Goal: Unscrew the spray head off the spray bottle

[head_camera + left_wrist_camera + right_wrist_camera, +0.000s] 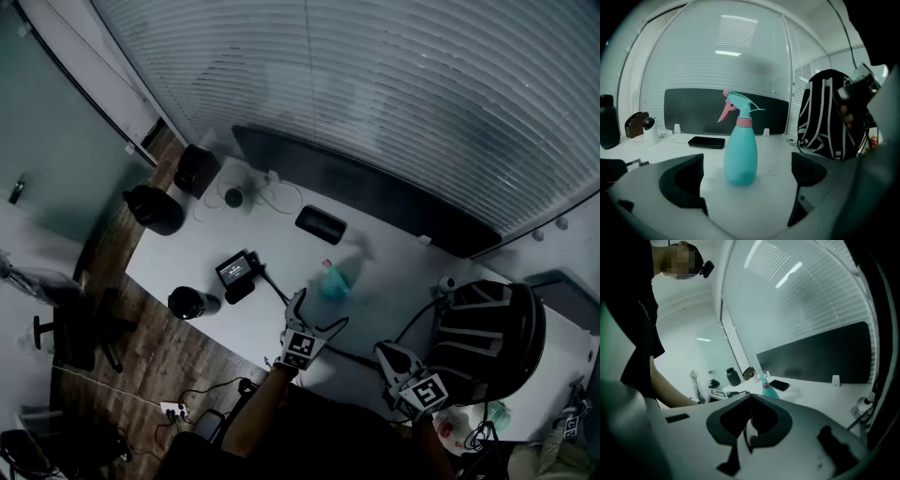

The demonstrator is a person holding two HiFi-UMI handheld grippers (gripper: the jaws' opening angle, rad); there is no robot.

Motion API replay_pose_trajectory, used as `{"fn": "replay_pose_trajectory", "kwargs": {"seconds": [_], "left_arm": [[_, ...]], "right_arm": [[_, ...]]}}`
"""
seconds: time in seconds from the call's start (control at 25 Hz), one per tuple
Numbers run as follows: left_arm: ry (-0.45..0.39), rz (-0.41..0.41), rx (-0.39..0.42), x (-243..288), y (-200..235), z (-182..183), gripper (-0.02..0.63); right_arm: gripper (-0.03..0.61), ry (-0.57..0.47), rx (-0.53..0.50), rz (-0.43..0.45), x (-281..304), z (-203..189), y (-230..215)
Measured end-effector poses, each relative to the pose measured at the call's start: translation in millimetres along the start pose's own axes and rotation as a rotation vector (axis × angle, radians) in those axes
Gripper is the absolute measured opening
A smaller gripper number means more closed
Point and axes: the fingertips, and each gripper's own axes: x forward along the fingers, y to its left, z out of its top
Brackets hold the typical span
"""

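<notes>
A teal spray bottle [333,282] with a pink collar and pink trigger stands upright on the white table [281,244]. In the left gripper view the bottle [740,152] is straight ahead, and its spray head [737,106] points left. My left gripper [317,312] is open just short of the bottle, its wide jaws [746,164] either side of the bottle's line and not touching it. My right gripper [391,357] is shut and empty, near the table's front edge to the right. From the right gripper view [749,427] the bottle [765,383] is small and further off.
A black backpack with white stripes [487,337] stands at the right of the bottle. A flat black case [321,223] lies behind it. Left of it are a small screen device [234,269], a black flask [192,303] and a dark jug [155,208]. Cables run across the table.
</notes>
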Motion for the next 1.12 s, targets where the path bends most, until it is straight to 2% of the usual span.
{"fn": "replay_pose_trajectory", "kwargs": {"seconds": [0.12,0.4,0.52,0.56,0.6,0.68,0.8,1.04,1.12], "left_arm": [[0.007,0.012,-0.007,14,11,-1,0.588],[0.035,0.019,-0.036,37,21,-14,0.589],[0.065,0.059,-0.02,53,31,-20,0.588],[0.079,0.089,0.001,59,36,-22,0.567],[0.085,0.121,0.014,65,42,-22,0.365],[0.08,0.149,-0.012,69,46,-23,0.35],[0.079,0.123,-0.033,63,40,-20,0.348],[0.108,0.109,-0.031,42,35,-14,0.348],[0.141,0.106,0.006,30,28,-16,0.348]], "right_arm": [[-0.003,-0.001,0.009,-0.011,4,2,0],[-0.003,-0.004,0.004,-0.015,3,5,3],[-0.003,0.004,0.007,-0.021,2,3,5],[-0.003,0.003,0.006,-0.023,3,3,5],[-0.003,0.001,0.005,-0.023,4,3,4],[-0.003,-0.003,0.009,-0.025,5,1,4],[-0.003,-0.003,0.023,-0.032,5,0,4],[-0.003,-0.009,0.017,-0.029,11,4,4],[-0.003,-0.008,0.002,-0.025,14,5,5]]}}
